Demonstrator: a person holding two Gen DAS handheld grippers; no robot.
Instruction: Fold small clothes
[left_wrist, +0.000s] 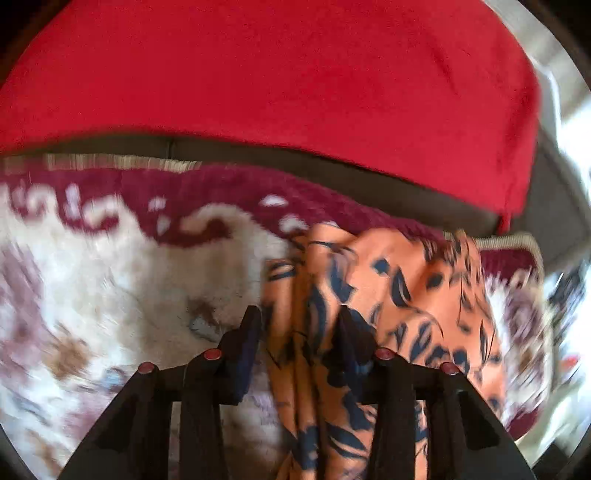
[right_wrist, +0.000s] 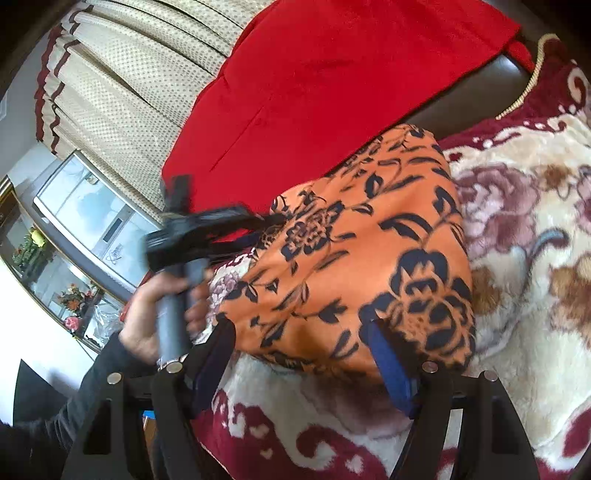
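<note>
An orange garment with a dark blue floral print (right_wrist: 354, 251) lies bunched on a cream and maroon flowered blanket (right_wrist: 517, 229). In the left wrist view my left gripper (left_wrist: 301, 317) has its fingers apart, and a fold of the orange garment (left_wrist: 369, 295) hangs between them and over the right finger. The left gripper also shows in the right wrist view (right_wrist: 266, 221), at the garment's far left edge, held by a hand. My right gripper (right_wrist: 303, 325) is open, its fingers on either side of the garment's near edge.
A large red cloth (left_wrist: 295, 74) lies beyond the blanket over a dark surface (left_wrist: 332, 166). In the right wrist view cream curtains (right_wrist: 129, 81) and a glass cabinet (right_wrist: 81, 214) with flowers stand at the left.
</note>
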